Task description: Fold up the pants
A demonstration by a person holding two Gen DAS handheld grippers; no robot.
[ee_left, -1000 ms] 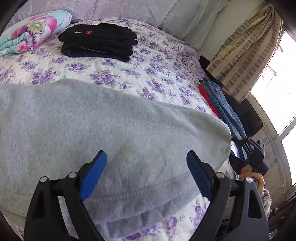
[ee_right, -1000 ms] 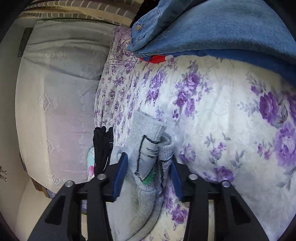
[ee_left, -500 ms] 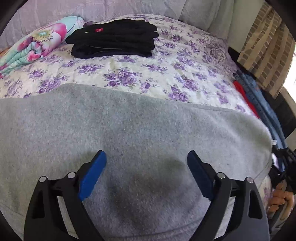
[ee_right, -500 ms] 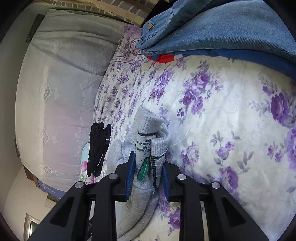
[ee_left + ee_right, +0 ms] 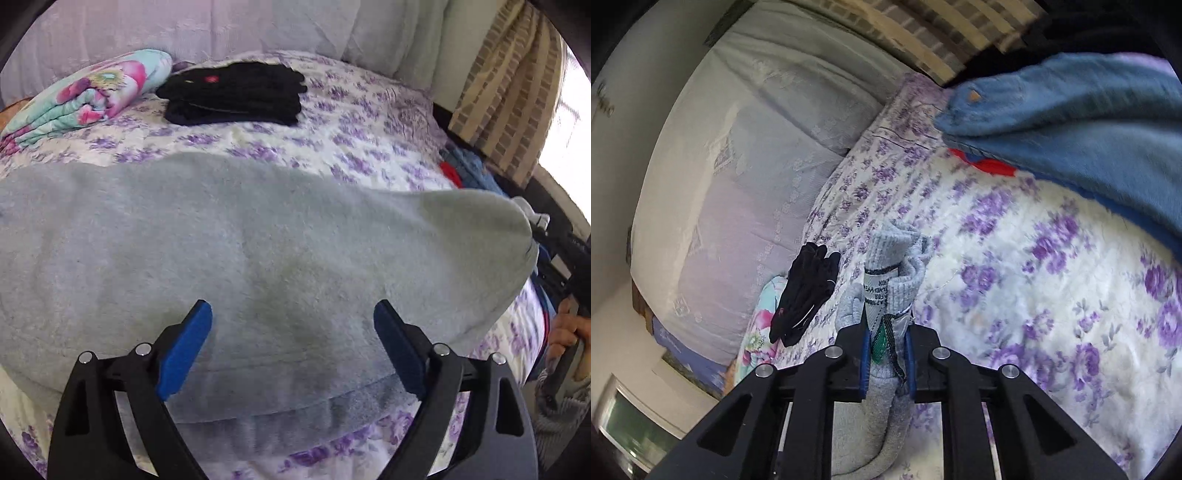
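The right gripper (image 5: 886, 354) has just been closing and now pinches the pants' (image 5: 236, 258) waistband, the care label (image 5: 877, 291) standing up between its pads. The left gripper (image 5: 291, 347) hangs wide open over the middle of the garment, holding nothing. The pants lie spread across the bed (image 5: 369, 147) beneath and ahead of it (grey fleece, soft and nappy, ribbed knit at the waist). Folding is judged barely begun: one corner taken, no fold laid. Beyond the left gripper sits a folded black stack (image 5: 236, 94); ahead of the right, blue denim (image 5: 1089, 129).
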